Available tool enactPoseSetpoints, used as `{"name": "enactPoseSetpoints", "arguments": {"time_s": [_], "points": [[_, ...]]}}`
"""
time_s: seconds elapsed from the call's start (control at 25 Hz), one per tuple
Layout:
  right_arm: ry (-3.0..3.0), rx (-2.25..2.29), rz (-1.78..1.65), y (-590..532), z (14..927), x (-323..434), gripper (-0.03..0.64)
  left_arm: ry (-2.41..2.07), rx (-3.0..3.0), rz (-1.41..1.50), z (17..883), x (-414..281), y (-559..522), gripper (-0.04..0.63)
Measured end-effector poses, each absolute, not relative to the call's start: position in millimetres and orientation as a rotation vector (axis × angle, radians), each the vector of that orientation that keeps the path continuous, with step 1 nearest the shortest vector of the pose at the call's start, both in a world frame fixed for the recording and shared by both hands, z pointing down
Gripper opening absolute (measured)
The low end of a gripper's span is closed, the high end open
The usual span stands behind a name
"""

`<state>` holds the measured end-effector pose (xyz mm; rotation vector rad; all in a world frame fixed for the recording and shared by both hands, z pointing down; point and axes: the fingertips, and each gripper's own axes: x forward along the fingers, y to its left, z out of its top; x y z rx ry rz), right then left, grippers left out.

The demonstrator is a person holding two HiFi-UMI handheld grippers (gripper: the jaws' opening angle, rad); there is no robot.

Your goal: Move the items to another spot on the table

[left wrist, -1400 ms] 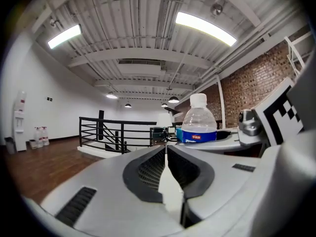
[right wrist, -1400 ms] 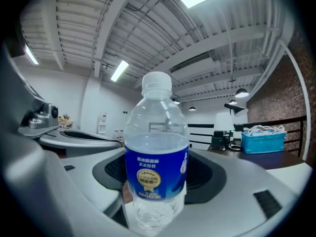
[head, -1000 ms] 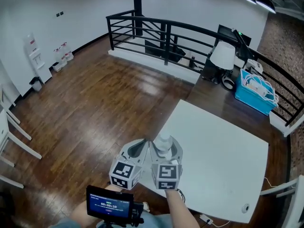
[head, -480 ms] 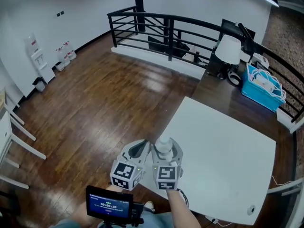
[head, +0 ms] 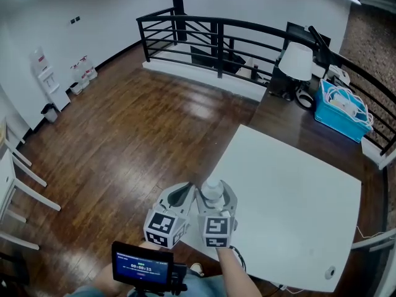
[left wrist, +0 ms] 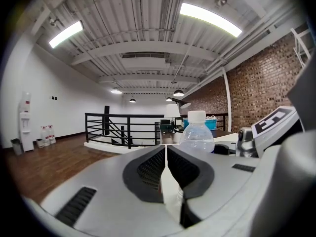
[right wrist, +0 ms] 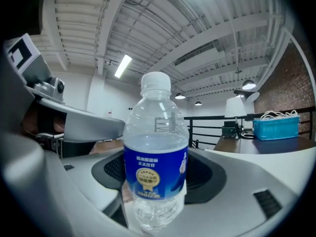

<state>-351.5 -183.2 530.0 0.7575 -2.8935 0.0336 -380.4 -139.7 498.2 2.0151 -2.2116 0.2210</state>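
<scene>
Bottle: a water bottle (right wrist: 155, 167) stands upright between the jaws of the right claw (head: 213, 198), by the near corner of the white surface (head: 291, 197).
Right claw: jaws are opening, pads on the label.
Left claw (left wrist: 166, 154): jaws together, empty, just beside the right claw.

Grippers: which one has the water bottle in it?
The right gripper: the water bottle stands between its jaws, which are opening. The left gripper has its jaws shut together, with nothing between.

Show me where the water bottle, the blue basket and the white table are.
water bottle (right wrist: 155, 169), right gripper view, on its blue label.
blue basket (head: 340, 129), head view, on its front wall.
white table (head: 297, 197), head view, on its bare top.
</scene>
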Motion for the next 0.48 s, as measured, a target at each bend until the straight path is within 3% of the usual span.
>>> {"name": "enactPoseSetpoints", "arguments": {"time_s": [0.48], "points": [[-2.895, 0.787, 0.057, -187.2, 532.4, -348.2, 0.351, -2.229, 2.009, 0.215, 499.9, -385.2, -139.3, 0.023]]}}
